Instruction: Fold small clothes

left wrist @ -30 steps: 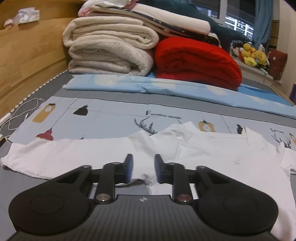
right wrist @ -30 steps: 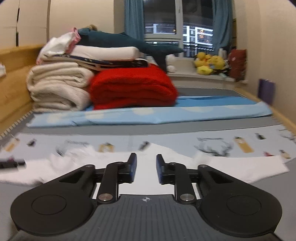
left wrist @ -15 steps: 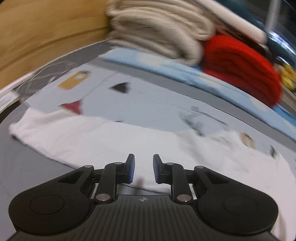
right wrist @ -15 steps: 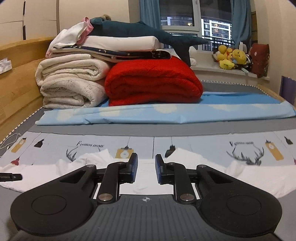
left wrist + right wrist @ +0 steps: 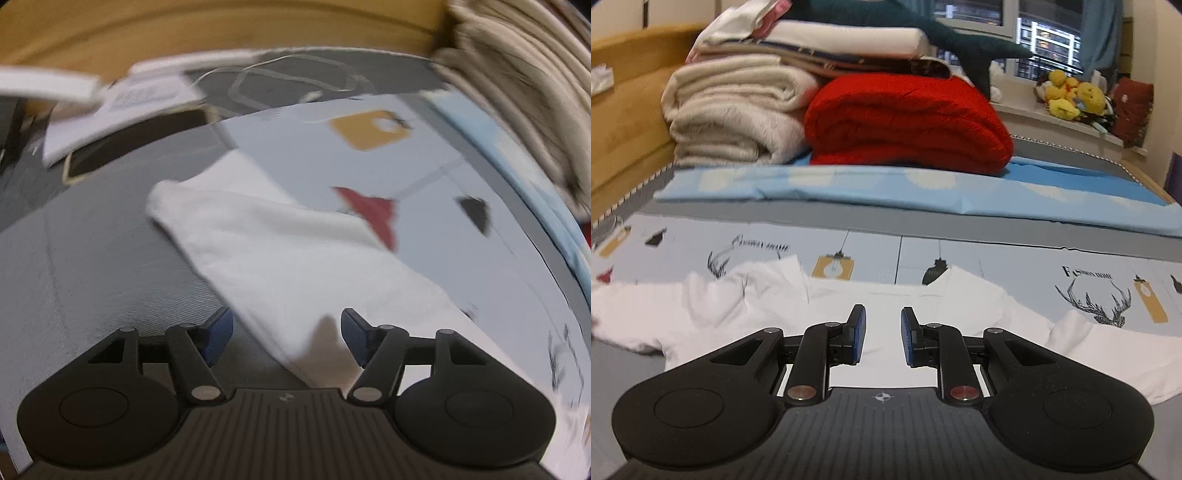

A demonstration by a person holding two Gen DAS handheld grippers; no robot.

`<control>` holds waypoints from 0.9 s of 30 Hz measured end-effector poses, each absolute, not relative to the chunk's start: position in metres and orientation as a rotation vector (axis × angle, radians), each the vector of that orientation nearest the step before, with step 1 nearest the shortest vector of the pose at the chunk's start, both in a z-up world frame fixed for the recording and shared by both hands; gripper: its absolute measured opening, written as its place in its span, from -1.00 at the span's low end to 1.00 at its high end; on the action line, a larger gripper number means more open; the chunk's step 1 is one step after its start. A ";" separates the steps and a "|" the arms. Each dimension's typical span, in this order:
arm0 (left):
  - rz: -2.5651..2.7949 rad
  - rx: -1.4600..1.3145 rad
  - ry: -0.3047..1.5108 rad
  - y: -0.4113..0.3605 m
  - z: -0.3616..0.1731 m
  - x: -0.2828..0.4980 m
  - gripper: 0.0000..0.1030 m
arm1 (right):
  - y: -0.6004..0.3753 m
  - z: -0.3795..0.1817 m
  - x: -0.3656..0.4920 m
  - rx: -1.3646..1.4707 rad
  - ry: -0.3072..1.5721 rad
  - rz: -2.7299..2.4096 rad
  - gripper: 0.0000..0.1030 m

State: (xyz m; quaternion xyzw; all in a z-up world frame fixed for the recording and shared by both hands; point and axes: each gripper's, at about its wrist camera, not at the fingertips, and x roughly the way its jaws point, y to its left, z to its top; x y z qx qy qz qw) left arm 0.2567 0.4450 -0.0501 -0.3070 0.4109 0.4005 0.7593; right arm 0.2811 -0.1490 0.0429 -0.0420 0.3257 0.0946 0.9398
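A small white long-sleeved shirt (image 5: 886, 306) lies spread flat on the printed bed sheet, neckline away from me. In the left wrist view its left sleeve (image 5: 280, 243) runs diagonally from the cuff at upper left down toward my left gripper (image 5: 286, 338). That gripper is wide open, its jaws on either side of the sleeve's lower edge, holding nothing. My right gripper (image 5: 882, 338) hovers over the shirt's chest, its jaws a narrow gap apart and empty.
Folded cream blankets (image 5: 738, 110) and a red blanket (image 5: 905, 122) are stacked at the back on a light blue sheet (image 5: 923, 188). A wooden bed wall (image 5: 221, 33) is on the left, with a white cable (image 5: 291, 79) and flat items (image 5: 122, 99) beside it. Plush toys (image 5: 1071, 96) sit on the windowsill.
My left gripper has swung left toward the sleeve's cuff end and opened wide. My right gripper has shifted slightly and its jaws have parted a little more.
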 end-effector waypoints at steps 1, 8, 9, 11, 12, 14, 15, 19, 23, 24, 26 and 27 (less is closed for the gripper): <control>0.893 -0.689 0.896 0.453 -0.053 0.254 0.36 | -0.145 0.040 0.281 -0.106 0.670 0.197 -0.59; 0.894 -0.687 0.893 0.465 -0.057 0.255 -0.57 | -0.122 0.030 0.284 -0.169 0.687 0.225 -0.59; 0.876 -0.691 0.888 0.464 -0.055 0.255 -0.92 | -0.119 0.030 0.284 -0.175 0.684 0.228 -0.59; 0.866 -0.660 0.857 0.451 -0.046 0.253 -0.93 | -0.116 0.031 0.283 -0.181 0.681 0.235 -0.59; 0.863 -0.631 0.843 0.444 -0.040 0.254 -0.93 | -0.114 0.032 0.281 -0.182 0.679 0.240 -0.59; 0.831 -0.592 0.795 0.429 -0.023 0.256 -0.93 | -0.113 0.033 0.278 -0.191 0.673 0.247 -0.59; 0.800 -0.573 0.766 0.419 -0.013 0.256 -0.93 | -0.112 0.034 0.275 -0.195 0.669 0.249 -0.59; 0.673 -0.522 0.691 0.368 0.023 0.260 -0.93 | -0.115 0.038 0.266 -0.179 0.656 0.233 -0.59; 0.512 -0.505 0.662 0.303 0.046 0.259 -0.94 | -0.118 0.048 0.253 -0.109 0.644 0.219 -0.59; 0.478 -0.492 0.655 0.286 0.050 0.259 -0.94 | -0.117 0.050 0.250 -0.098 0.637 0.218 -0.67; 0.408 -0.459 0.646 0.249 0.057 0.260 -0.94 | -0.112 0.055 0.242 -0.082 0.623 0.230 -0.78; 0.379 -0.448 0.646 0.233 0.056 0.259 -0.94 | -0.110 0.057 0.238 -0.078 0.616 0.237 -0.81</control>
